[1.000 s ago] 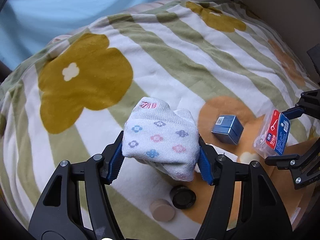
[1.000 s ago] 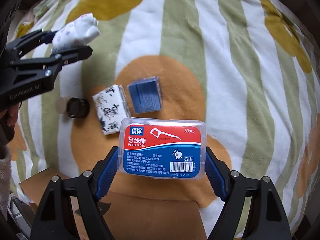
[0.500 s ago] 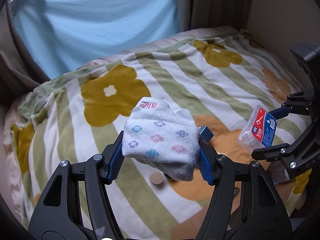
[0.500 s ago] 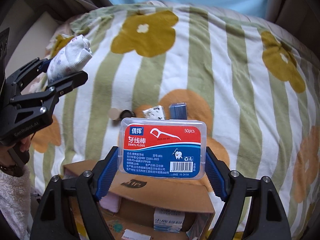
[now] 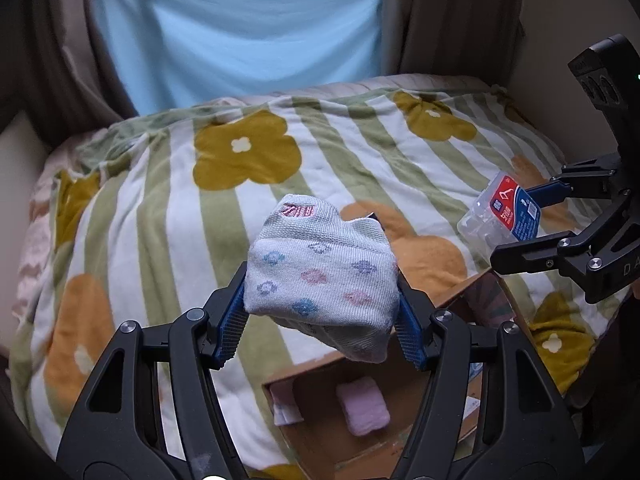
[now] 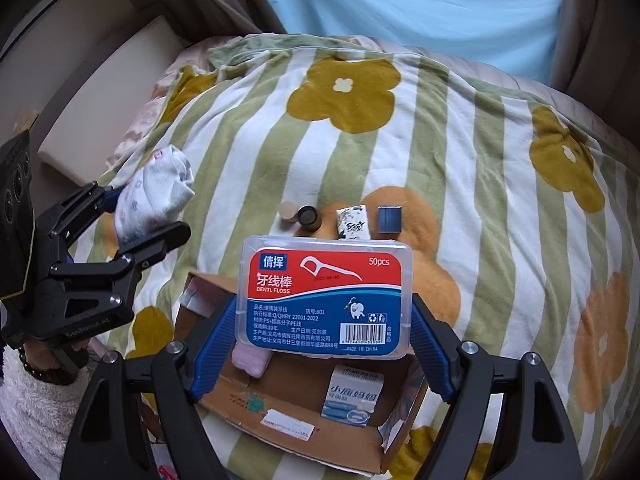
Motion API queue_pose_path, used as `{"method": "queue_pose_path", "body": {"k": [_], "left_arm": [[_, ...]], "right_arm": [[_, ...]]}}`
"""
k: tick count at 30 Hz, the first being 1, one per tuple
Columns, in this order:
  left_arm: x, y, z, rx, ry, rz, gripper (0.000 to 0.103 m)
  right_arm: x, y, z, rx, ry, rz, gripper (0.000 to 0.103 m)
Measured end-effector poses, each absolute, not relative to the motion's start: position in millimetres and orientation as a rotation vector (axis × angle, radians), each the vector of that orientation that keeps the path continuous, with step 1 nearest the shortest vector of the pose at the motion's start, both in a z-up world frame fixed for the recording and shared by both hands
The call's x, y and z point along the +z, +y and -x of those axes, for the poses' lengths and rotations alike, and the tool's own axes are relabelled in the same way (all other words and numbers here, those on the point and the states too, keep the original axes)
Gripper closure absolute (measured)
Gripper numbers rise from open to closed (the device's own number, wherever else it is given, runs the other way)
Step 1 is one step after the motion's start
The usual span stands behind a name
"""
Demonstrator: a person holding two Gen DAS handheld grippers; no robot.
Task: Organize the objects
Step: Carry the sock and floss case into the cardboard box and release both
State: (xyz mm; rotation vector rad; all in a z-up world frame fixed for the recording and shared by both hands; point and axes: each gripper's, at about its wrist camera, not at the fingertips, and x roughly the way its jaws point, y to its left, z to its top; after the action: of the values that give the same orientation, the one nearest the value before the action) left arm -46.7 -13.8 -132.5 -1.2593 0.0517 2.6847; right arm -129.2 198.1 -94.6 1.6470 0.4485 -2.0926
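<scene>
My left gripper [image 5: 320, 320] is shut on a rolled white sock [image 5: 320, 276] with coloured dots, held in the air above the open cardboard box [image 5: 320, 432]. The sock also shows in the right wrist view [image 6: 152, 196]. My right gripper [image 6: 320, 336] is shut on a clear dental floss box [image 6: 326, 296] with a red and blue label, above the same cardboard box [image 6: 280, 412]. The floss box also shows in the left wrist view [image 5: 500, 216]. The cardboard box holds a pink item [image 5: 362, 404] and a small white and blue carton [image 6: 352, 396].
The cardboard box rests on a bed with a striped flower blanket [image 6: 460, 140]. On the blanket beyond the box lie a tan cap [image 6: 289, 212], a black round lid [image 6: 309, 216], a black-and-white packet [image 6: 352, 224] and a small blue box [image 6: 389, 218]. A blue curtain [image 5: 240, 32] hangs behind.
Both grippers have pulled back and risen with their objects still held. The small items on the blanket now look farther away, and the cardboard box has come into view beneath both grippers.
</scene>
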Motion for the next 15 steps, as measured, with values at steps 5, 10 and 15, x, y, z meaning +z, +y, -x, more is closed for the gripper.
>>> {"method": "queue_pose_path", "body": {"k": [5,10,15], "left_arm": [[-148.9,-11.1,9.3,2.694,-0.077,1.335,0.042],[-176.6,-3.8,-18.5,2.695,-0.122,1.42,0.042],[-205.6,2.4,-38.1,2.709,-0.151,1.466,0.042]], "right_arm": [[-101.7,201.1,106.0,-2.044,0.483,-1.619,0.025],[-113.9,205.5,90.5,-2.008,0.475,-1.63,0.025],[-140.7,211.5,76.4,-1.996,0.475,-1.661,0.025]]}}
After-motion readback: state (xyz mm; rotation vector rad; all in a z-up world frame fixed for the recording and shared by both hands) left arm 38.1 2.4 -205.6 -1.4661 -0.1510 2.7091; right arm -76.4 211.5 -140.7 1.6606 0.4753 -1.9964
